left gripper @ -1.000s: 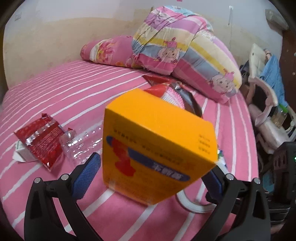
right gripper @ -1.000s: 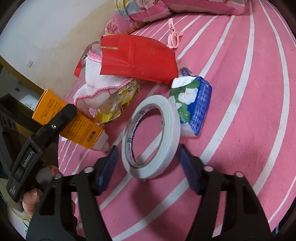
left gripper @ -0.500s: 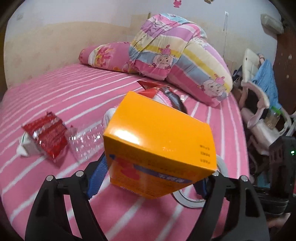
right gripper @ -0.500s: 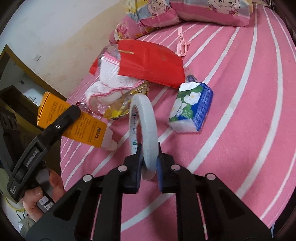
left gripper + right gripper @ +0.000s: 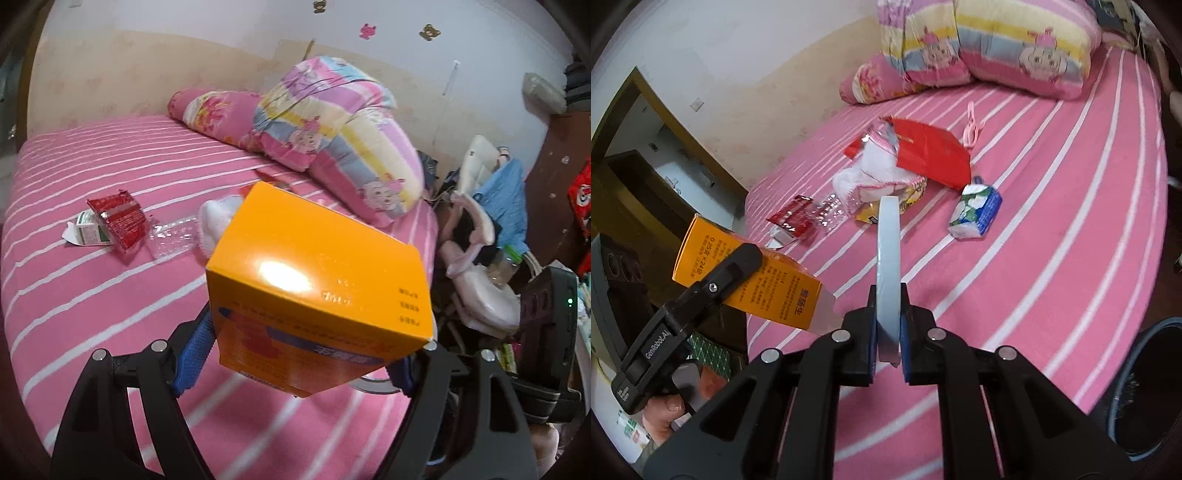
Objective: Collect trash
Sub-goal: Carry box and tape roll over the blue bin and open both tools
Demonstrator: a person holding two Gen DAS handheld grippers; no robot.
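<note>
My left gripper (image 5: 303,347) is clamped on an orange box (image 5: 317,280), lifted above the bed (image 5: 92,295). Right gripper (image 5: 887,332) is still squeezing in on a tape roll (image 5: 887,266), also off the bed.

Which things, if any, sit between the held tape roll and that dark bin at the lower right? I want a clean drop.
Nothing visible does. The right gripper is shut on the tape roll, edge-on above bare striped bedspread. The bin shows at the lower right, off the bed's edge. The tissue pack lies farther up the bed.
</note>
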